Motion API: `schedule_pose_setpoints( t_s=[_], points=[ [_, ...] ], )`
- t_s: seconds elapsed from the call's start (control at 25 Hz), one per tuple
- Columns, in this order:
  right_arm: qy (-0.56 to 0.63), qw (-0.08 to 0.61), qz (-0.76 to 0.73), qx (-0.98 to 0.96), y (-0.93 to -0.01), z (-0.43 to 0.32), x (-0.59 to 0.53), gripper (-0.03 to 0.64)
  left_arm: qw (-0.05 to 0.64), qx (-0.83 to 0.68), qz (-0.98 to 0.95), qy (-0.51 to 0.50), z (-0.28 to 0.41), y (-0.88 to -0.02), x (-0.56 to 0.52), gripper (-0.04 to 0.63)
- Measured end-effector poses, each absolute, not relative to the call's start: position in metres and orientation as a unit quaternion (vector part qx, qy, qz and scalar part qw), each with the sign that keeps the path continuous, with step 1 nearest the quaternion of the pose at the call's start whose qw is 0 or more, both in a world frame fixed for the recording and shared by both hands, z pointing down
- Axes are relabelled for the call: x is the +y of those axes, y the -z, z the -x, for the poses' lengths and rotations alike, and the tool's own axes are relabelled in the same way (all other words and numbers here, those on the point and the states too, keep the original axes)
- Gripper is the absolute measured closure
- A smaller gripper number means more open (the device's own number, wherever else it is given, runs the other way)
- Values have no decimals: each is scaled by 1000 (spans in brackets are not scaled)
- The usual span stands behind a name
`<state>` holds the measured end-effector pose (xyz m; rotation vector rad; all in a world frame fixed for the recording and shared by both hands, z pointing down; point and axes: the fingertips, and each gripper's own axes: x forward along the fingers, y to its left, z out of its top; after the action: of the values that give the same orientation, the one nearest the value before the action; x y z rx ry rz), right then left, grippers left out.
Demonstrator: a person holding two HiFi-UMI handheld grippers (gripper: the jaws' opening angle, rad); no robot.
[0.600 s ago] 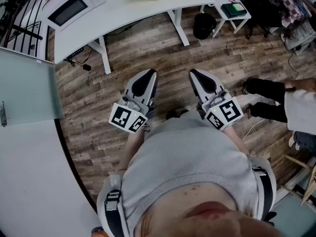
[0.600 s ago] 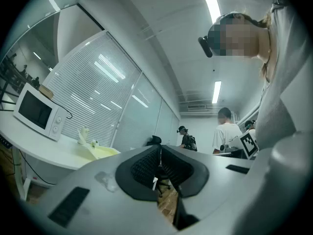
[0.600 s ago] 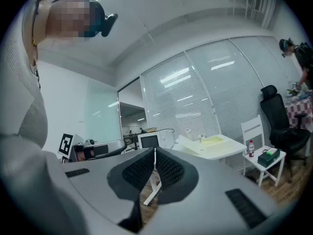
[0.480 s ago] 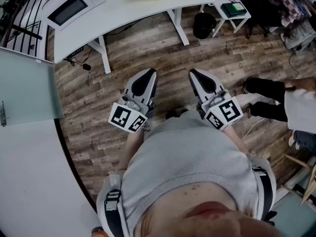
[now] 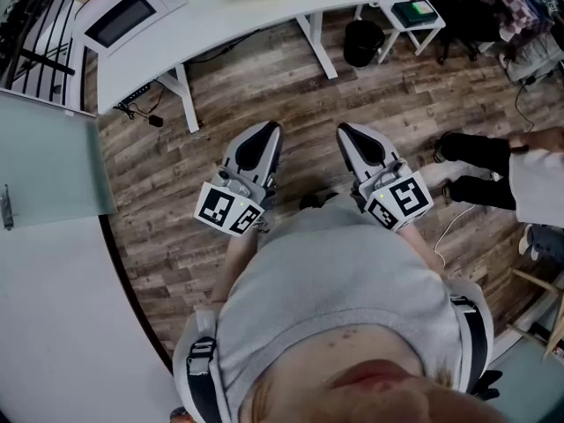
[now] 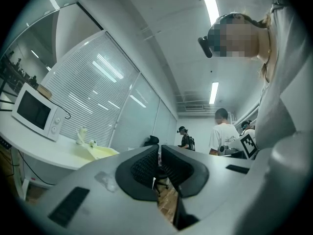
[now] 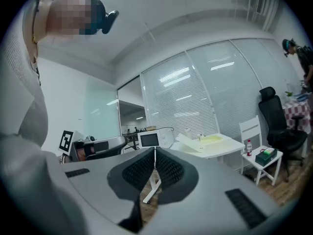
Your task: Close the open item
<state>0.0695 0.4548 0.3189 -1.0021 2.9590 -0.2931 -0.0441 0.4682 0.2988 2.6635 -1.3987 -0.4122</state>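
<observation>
- The left tool has its dark ribbed pads pressed together with nothing between them. It is held close to the person's grey-shirted body and points slightly upward, toward the white microwave oven.
- The right tool is also pressed shut and empty. It is held level beside the left one, on the side farther from the microwave.
- The microwave's dark-windowed door looks closed in both gripper views, so it is probably not the open item.
- The likelier candidate is the flat pale-yellow box on the same white curved worktop, just to the right of the microwave. A white flap slants up from it, which suggests a raised lid.
- From the microwave, both tools are well apart across the wood-plank floor, so nothing is within reach yet.
- The box's long side seems to run along the worktop, away from the microwave and across the direction the tools point.
- It lies roughly between the lines of the two tools, so neither hand is clearly nearer. The coming move is a walk forward.
</observation>
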Motion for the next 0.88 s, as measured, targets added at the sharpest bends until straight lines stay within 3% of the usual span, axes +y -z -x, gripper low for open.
schedule_pose_setpoints(
  t_s=[0.6,0.88],
  points=[
    [109,35,351,929,-317,-75,456,548,91,-442,-879,156,43,-311,471,569],
    [105,36,326,939,-317,-50,431,548,72,-471,-867,147,69,-311,451,569]
  ],
)
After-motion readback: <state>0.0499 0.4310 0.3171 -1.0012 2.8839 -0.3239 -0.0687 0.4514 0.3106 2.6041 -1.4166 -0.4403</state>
